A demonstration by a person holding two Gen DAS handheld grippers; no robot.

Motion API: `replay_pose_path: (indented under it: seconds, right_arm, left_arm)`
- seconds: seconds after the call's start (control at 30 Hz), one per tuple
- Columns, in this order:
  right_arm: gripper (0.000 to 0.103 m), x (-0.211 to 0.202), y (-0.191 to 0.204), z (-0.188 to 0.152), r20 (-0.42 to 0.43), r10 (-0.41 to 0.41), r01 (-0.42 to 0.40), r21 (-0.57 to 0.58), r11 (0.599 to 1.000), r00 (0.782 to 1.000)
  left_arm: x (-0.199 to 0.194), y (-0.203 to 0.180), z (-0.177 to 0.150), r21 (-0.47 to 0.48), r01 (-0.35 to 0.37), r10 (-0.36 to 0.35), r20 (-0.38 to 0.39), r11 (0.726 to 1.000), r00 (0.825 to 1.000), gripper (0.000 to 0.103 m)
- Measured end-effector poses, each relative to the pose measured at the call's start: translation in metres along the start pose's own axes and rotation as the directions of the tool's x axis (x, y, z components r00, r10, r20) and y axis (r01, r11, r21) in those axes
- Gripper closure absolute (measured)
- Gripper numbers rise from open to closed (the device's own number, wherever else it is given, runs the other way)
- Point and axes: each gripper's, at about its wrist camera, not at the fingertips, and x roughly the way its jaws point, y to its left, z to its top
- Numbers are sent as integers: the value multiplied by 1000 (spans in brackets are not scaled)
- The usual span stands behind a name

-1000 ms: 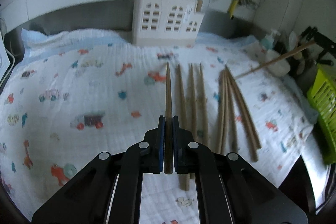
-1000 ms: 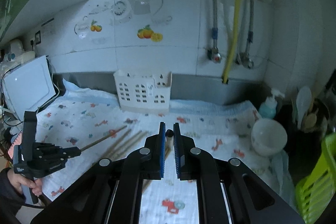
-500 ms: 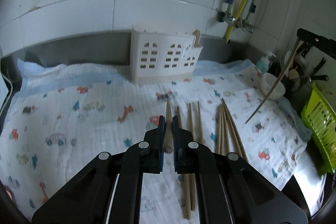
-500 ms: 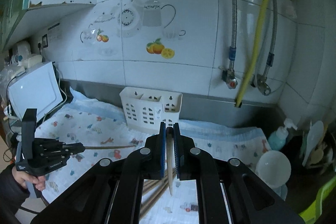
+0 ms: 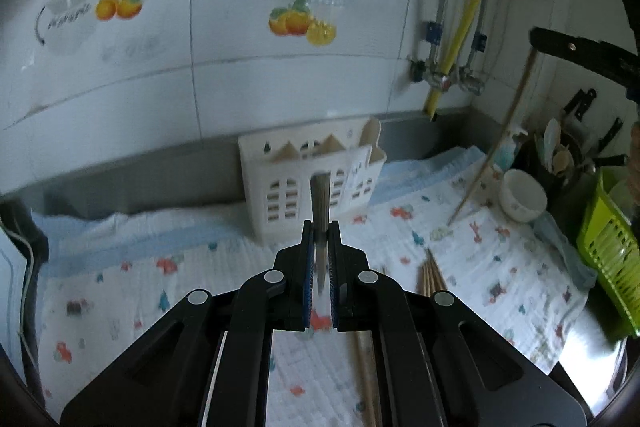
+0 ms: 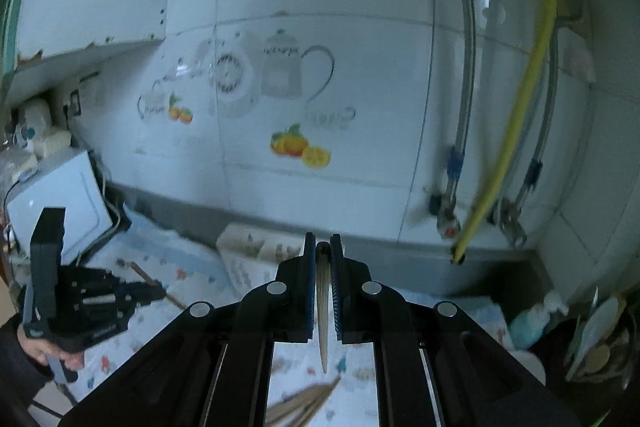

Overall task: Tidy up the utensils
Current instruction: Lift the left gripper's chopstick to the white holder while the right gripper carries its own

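Observation:
My left gripper [image 5: 320, 227] is shut on a wooden chopstick [image 5: 320, 199] whose blunt end points at the white utensil holder [image 5: 308, 183] against the wall. My right gripper [image 6: 322, 243] is shut on another chopstick [image 6: 323, 311] that hangs tip down. In the left wrist view the right gripper [image 5: 588, 57] is high at the right with its chopstick [image 5: 496, 147] slanting down. In the right wrist view the left gripper [image 6: 156, 293] is low at the left. Several more chopsticks [image 5: 430, 275] lie on the patterned cloth [image 5: 500, 267].
A white bowl [image 5: 522, 195], a soap bottle [image 6: 528, 319] and a rack of utensils [image 5: 560, 155] stand at the right. A green basket [image 5: 612, 247] is at the far right edge. A white appliance [image 6: 60, 195] stands at the left. Pipes and a yellow hose [image 6: 516, 123] run down the tiled wall.
Both grippers have risen and tilted upward with their chopsticks. The left one has moved closer to the white holder. The right chopstick now hangs steeper.

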Motion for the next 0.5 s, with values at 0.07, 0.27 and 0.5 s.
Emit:
replay_pose_path:
  seconds: [0.07, 0.27, 0.5]
  right_arm:
    - [96, 7, -1, 11, 16, 2, -2, 8, 1000, 1000]
    - [96, 37, -3, 37, 55, -5, 3, 33, 999, 998]
    - [96, 66, -3, 58, 81, -3, 0, 37, 999, 997]
  left_arm:
    - [-2, 1, 14, 3, -2, 2, 17, 1000, 1000, 98]
    - [-25, 0, 65, 24, -17, 14, 126, 1000, 992, 98]
    - [-49, 6, 122, 18, -66, 59, 259, 998, 964, 98]
